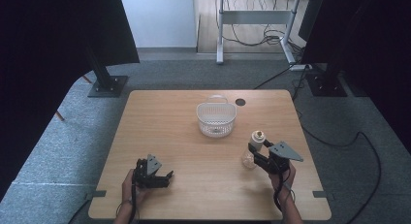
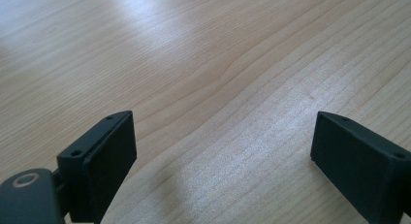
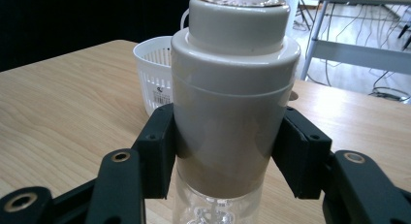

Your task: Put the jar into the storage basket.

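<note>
On the table (image 1: pixel 194 151), right half: one bottle (image 1: pixel 256 142) standing upright, at about 4 o'clock from the basket, near it but apart
Bottle: cream cap section with a brownish disc on top, clear lower body (image 3: pixel 218 209) with something pale inside that is too blurred to identify
Basket (image 1: pixel 216 118): one white perforated basket with a handle, at 12 o'clock from the table's middle; nothing visible in it
Right gripper (image 1: pixel 257 153): jaws pinching the bottle's cream section from both sides, pads pressed on it
Left gripper (image 1: pixel 167 178): at 7 o'clock on the table, low over bare wood, jaws spread wide with nothing between them
Count: one bottle, one basket, two grippers
</note>
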A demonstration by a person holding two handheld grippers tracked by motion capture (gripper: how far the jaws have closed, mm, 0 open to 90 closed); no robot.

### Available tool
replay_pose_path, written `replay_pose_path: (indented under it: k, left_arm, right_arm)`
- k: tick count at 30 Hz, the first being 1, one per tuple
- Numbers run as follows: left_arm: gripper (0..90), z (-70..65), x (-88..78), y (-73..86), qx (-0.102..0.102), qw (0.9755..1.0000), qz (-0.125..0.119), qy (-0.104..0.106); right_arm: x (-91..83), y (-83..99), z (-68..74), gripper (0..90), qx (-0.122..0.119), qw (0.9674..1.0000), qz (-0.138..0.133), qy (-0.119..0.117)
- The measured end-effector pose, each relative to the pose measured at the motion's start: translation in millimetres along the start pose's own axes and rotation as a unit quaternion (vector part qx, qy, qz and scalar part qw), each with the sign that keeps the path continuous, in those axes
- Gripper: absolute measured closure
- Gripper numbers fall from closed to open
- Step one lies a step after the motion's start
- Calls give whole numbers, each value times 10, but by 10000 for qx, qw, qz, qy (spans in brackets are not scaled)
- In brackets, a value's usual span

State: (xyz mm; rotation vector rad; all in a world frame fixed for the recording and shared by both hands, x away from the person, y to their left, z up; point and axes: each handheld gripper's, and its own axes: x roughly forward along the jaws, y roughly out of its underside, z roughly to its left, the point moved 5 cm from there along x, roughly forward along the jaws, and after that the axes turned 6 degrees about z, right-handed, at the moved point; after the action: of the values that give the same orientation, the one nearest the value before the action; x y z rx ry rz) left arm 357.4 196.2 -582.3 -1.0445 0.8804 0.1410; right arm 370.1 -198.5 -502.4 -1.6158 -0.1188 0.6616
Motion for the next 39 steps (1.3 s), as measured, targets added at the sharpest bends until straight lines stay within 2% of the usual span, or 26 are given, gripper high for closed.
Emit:
replay_pose_path:
  k: [16,39]
  left_arm:
    - [92,-5,4,-1,21,10000,5,-11]
    - [91,2,3,0,-26,10000,-10,-8]
  right_arm:
    - [-222,-133,-27,457,69,9994,-326,-10]
    - [-264,-306,55,457,-37,9988,-471,-92]
